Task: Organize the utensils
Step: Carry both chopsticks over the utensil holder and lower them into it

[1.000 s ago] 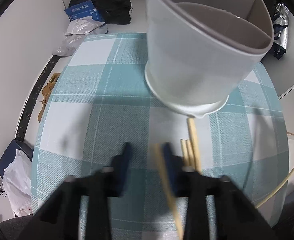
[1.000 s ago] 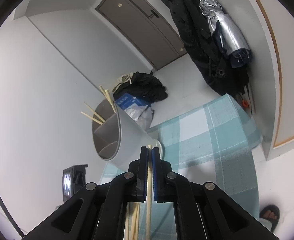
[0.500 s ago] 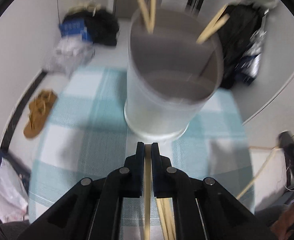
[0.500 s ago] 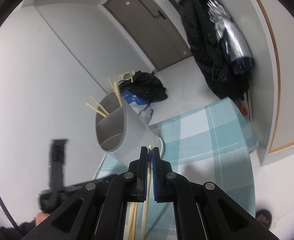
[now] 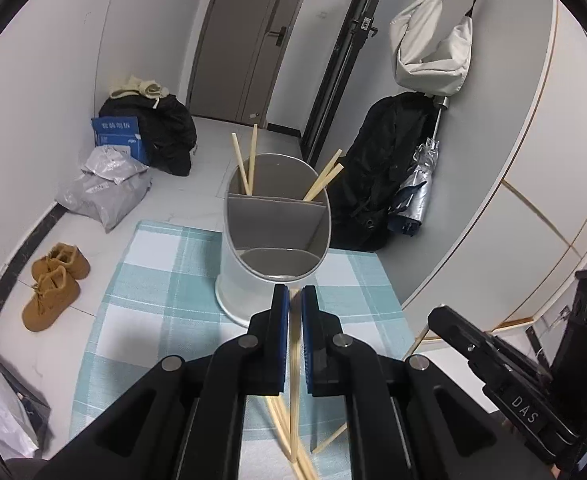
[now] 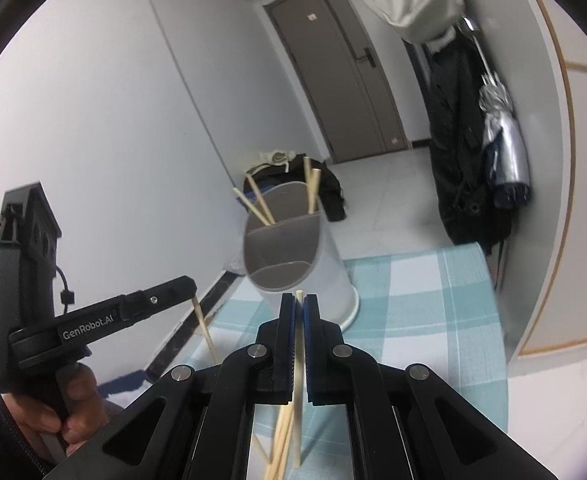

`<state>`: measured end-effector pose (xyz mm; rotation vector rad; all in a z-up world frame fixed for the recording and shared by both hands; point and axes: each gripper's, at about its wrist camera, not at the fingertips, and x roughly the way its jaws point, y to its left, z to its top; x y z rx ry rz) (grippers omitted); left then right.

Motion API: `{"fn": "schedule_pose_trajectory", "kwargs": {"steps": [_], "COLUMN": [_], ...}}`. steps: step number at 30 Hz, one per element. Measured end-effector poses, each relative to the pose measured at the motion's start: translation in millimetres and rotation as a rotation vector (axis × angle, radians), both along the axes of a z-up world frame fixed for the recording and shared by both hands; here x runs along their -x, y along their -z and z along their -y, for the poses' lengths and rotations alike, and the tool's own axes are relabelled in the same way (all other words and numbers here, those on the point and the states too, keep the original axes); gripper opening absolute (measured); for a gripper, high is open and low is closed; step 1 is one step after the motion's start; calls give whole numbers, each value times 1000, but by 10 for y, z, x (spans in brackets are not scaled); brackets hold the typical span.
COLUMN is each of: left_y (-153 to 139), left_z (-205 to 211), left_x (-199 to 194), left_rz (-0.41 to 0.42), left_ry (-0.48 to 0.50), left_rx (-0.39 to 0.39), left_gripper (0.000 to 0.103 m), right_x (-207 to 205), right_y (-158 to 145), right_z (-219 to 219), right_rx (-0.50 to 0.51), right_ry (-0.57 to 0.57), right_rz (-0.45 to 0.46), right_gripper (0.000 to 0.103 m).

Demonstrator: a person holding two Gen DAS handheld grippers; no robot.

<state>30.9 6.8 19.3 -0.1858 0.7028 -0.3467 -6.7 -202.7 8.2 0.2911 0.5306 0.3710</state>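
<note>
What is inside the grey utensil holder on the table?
Four chopsticks stand in the rear compartments of the grey utensil holder, two on each side. The large front compartment looks empty. The holder walls hide the chopsticks' lower ends.

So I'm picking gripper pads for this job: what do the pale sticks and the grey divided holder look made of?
The pale thin chopsticks look like bamboo or light wood: matt, straw-coloured, square-cut ends. The grey divided utensil holder looks like moulded plastic: thin, smooth walls with a soft sheen, faintly translucent outside. Neither can be confirmed by look alone.
</note>
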Motion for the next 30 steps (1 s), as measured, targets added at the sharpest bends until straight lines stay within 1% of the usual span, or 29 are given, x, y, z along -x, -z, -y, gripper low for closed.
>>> {"fn": "schedule_pose_trajectory", "kwargs": {"steps": [6, 10, 13, 20, 26, 30], "left_y": [-103, -150, -170, -295, -416, -496], "left_z": [-34, -48, -75, -68, -50, -63], "left_x": [129, 143, 137, 140, 65, -50], "left_rz": [27, 27, 21, 47, 56, 38], "left_ry": [22, 32, 35, 60, 72, 65], "left_rx": [-40, -55, -51, -62, -59, -31], "left_gripper": [2, 2, 2, 2, 2, 2], "right_x": [51, 50, 47, 48, -33, -90], "right_y": [-74, -151, -212, -314, -342, -430], "right_z": [-184, -227, -245, -286, -281, -269], "right_rx": [51, 49, 51, 55, 35, 25], "right_ry": [2, 5, 5, -7, -17, -28], "right_rz": [23, 29, 37, 57, 37, 50], "right_gripper": [3, 3, 3, 3, 3, 3]}}
